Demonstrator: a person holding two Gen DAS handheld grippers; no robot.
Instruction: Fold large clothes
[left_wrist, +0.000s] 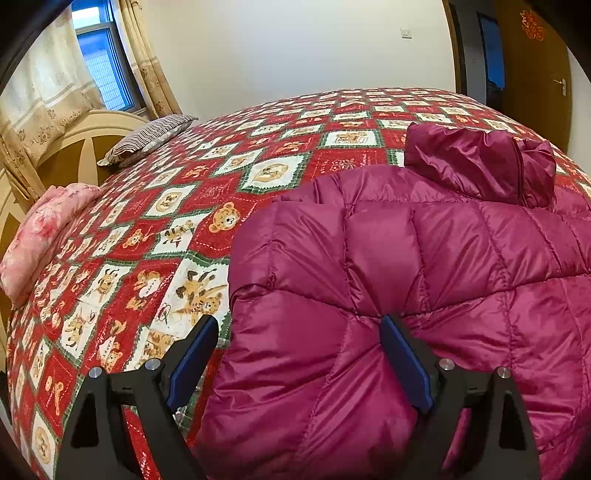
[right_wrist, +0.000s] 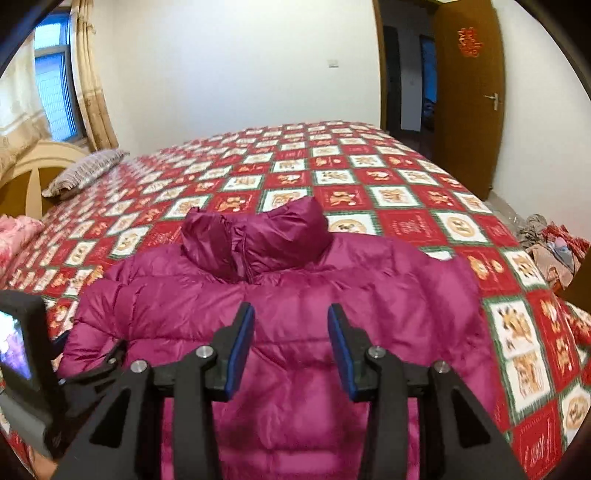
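Observation:
A magenta quilted puffer jacket (left_wrist: 424, 258) lies on the bed, collar (left_wrist: 480, 162) at the far end. My left gripper (left_wrist: 299, 325) is open, its jaws wide apart astride the jacket's left edge, low over it. In the right wrist view the jacket (right_wrist: 288, 295) lies spread with its collar (right_wrist: 255, 236) standing up. My right gripper (right_wrist: 291, 314) is open and empty above the middle of the jacket. The left gripper's body (right_wrist: 26, 354) shows at that view's left edge.
The bed has a red and white bear-print quilt (right_wrist: 332, 177). A striped pillow (left_wrist: 147, 138) and a pink pillow (left_wrist: 40, 229) lie by the headboard at the left. A pile of clothes (right_wrist: 554, 251) sits off the bed's right side. A wooden door (right_wrist: 469, 99) stands open beyond.

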